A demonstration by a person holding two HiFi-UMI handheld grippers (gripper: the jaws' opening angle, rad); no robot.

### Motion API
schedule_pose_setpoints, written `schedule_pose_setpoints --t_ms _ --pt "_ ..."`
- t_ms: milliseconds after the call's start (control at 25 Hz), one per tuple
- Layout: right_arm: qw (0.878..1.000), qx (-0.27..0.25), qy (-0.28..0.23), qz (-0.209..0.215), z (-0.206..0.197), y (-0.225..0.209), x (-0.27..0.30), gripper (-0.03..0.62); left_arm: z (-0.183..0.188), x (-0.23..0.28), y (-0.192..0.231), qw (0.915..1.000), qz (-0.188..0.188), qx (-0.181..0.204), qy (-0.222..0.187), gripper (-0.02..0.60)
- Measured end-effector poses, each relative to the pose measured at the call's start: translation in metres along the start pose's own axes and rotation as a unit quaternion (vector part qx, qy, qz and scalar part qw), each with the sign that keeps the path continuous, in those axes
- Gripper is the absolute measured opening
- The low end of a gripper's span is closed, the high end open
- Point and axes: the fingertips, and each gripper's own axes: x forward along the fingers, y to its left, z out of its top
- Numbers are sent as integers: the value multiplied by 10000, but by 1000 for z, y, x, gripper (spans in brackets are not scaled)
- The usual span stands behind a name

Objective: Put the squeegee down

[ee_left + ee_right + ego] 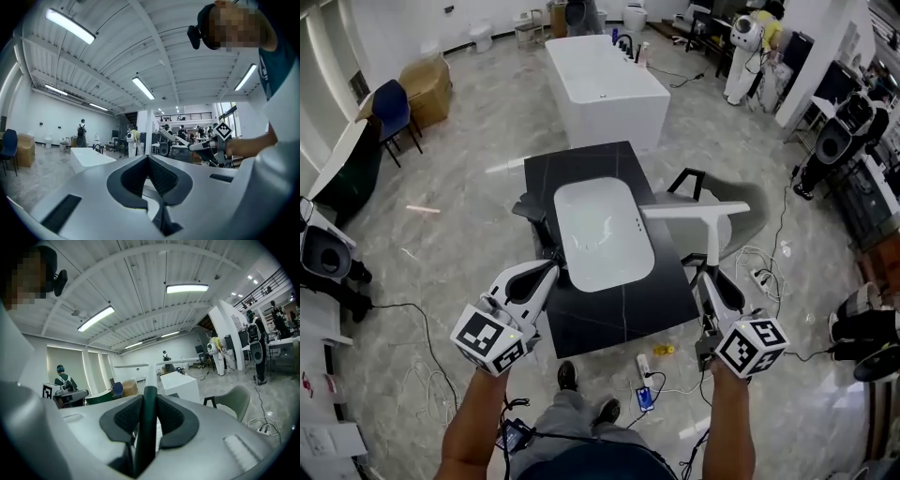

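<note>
Head view: one squeegee, handle clamped in the right claw, just right of the single white basin; left claw clenched empty, basin's near-left corner.

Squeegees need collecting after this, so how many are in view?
1. The squeegee is clamped by its handle in the right gripper, its blade showing over the grey chair beside the black counter. The left gripper holds none; others may be hidden elsewhere.
</note>
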Motion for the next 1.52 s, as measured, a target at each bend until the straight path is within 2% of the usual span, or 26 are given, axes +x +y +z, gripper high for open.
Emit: schedule_pose_setpoints --t_ms 320,840,1520 --pt "9995 117 207 -230 -26 -37 56 101 -39 29 35 9994 -62 -258 213 5" --pt "9973 301 470 -468 -72 -88 133 101 -83 59 77 9976 -215 -383 533 5" --pt "9932 390 842 -709 -142 -142 186 101 -146 72 110 9935 -273 -667 876 5"
